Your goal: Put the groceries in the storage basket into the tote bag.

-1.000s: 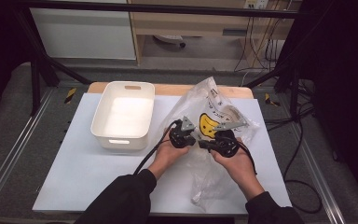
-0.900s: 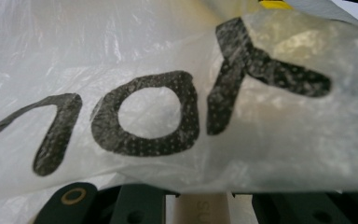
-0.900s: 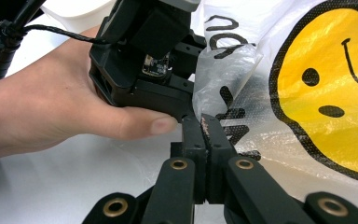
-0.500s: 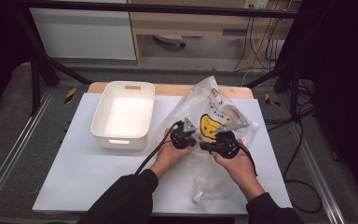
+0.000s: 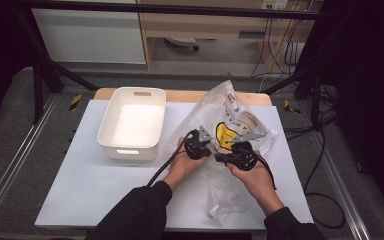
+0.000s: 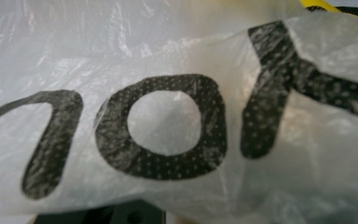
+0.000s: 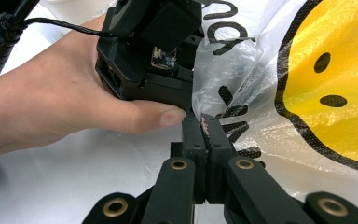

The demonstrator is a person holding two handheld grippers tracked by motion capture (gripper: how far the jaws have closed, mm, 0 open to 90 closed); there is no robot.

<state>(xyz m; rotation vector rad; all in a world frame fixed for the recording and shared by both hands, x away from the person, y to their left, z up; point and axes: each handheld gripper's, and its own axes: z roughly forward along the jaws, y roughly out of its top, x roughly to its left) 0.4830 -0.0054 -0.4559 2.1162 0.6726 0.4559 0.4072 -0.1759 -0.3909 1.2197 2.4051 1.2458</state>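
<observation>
Landmark here is the clear plastic bag with the yellow smiley [image 5: 230, 135], lying crumpled on the white table sheet [image 5: 80, 190], its long axis running from the near edge up toward the far right. Off to the bag's left, just beside it, sits an empty white bin [image 5: 132, 122], nothing in it.

The left gripper [image 5: 200, 145] is at the bag's left edge, pushed right up against the film; in the left gripper view the printed lettering is draped over its front, so I can't tell if its jaws actually pinch anything. Just right of it, nearly touching, the right gripper [image 7: 204, 125] has its jaws clamped tight together, and it looks like a fold of the bag's edge is caught between the tips.

Both hands are equally close, at the bag's near-left rim. My guess is they're trying to pull the mouth open, with loose film bunching up as the main nuisance.
</observation>
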